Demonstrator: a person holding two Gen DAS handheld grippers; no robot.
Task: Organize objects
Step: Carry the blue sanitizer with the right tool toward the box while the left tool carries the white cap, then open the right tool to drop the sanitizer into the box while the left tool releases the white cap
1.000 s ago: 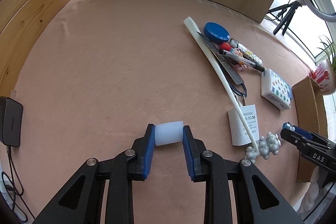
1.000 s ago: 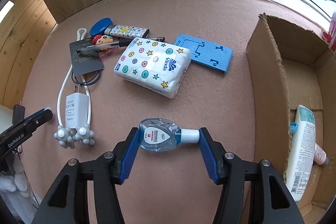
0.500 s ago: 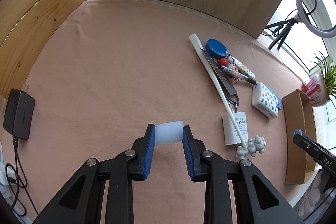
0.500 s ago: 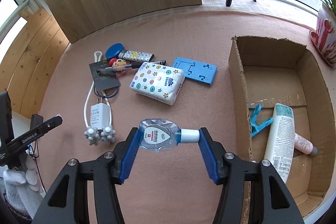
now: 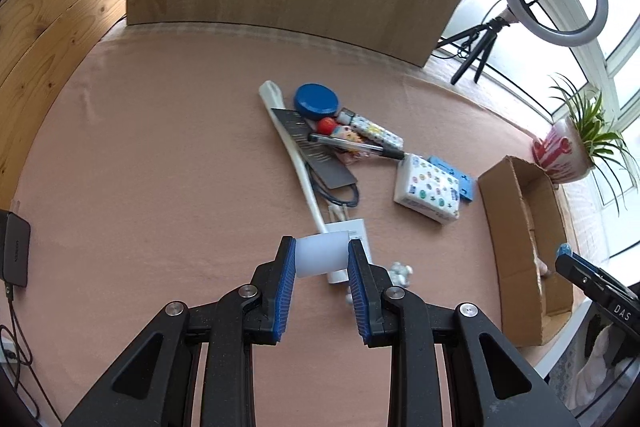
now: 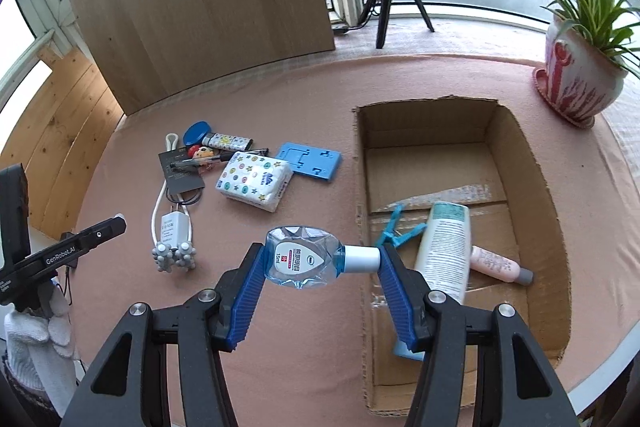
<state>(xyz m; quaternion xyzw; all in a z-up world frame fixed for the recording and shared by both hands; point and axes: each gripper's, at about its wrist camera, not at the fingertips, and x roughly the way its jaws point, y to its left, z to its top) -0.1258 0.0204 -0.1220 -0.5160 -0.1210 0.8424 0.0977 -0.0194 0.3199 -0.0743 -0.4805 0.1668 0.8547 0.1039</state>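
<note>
Both tongs have been rising and swinging toward the box (image 6: 524,163) over the last second, so the table (image 5: 160,147) is looking farther away and more of the box is showing. Left tongs (image 5: 321,259) are clamping a white cylinder (image 5: 321,254) between blue pads, high above the charger (image 5: 356,227). Right tongs (image 6: 324,261) are gripping a small clear bottle (image 6: 300,259) end to end, its white cap (image 6: 362,259) pressing the right pad. Just right of and below these tongs, the open box is holding a white bottle (image 6: 444,247), a pink tube (image 6: 496,263) and a blue clip (image 6: 396,231). Ahead and left, a tissue pack (image 6: 254,181), pen (image 6: 200,159) and blue lid (image 6: 197,131) are lying clustered on the table.
</note>
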